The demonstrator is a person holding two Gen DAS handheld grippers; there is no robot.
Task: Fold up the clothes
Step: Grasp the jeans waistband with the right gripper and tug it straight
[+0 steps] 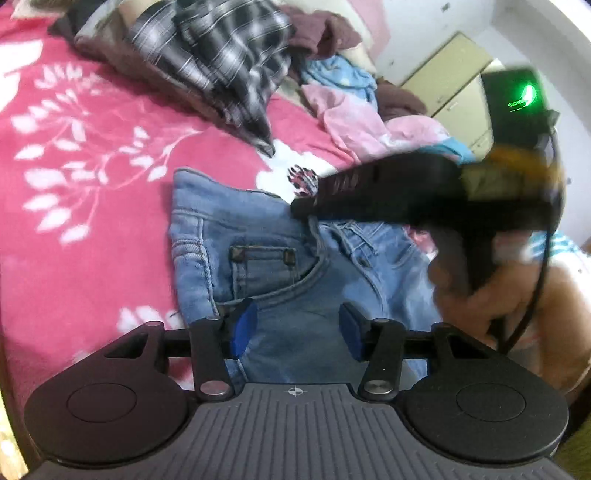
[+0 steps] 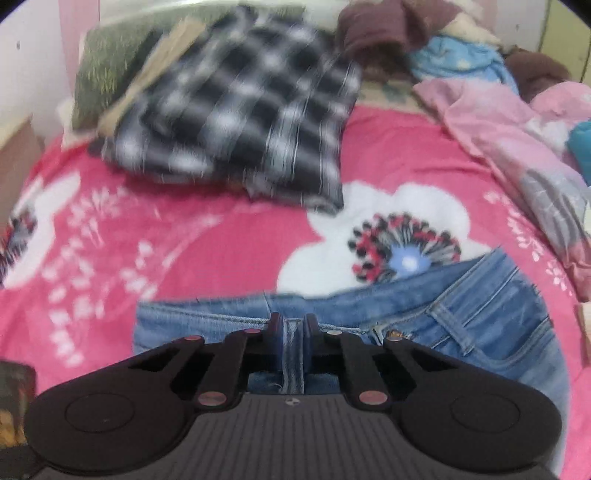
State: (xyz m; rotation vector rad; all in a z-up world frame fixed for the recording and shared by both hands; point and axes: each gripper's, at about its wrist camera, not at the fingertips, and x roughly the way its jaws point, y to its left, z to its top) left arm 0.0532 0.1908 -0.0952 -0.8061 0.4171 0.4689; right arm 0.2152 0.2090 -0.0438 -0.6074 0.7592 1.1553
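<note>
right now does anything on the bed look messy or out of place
Yes. Behind the jeans, clothes lie unfolded in a heap: a pink garment, a light blue one and a brown one. The plaid shirt lies rumpled. The jeans' waistband is bunched where the right gripper pinches it.

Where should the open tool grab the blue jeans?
Grip the jeans at the waistband's free corner, left of the coin pocket, coming in from the pink blanket side. The edge there lies flat and clear. The right tool is already shut on the middle; the left tool hovers open.

Light-blue jeans [image 2: 480, 314], pink white-flowered blanket [image 2: 221, 240], black-and-white plaid shirt [image 2: 243, 110], blue-padded fingers [image 1: 243, 325]
</note>
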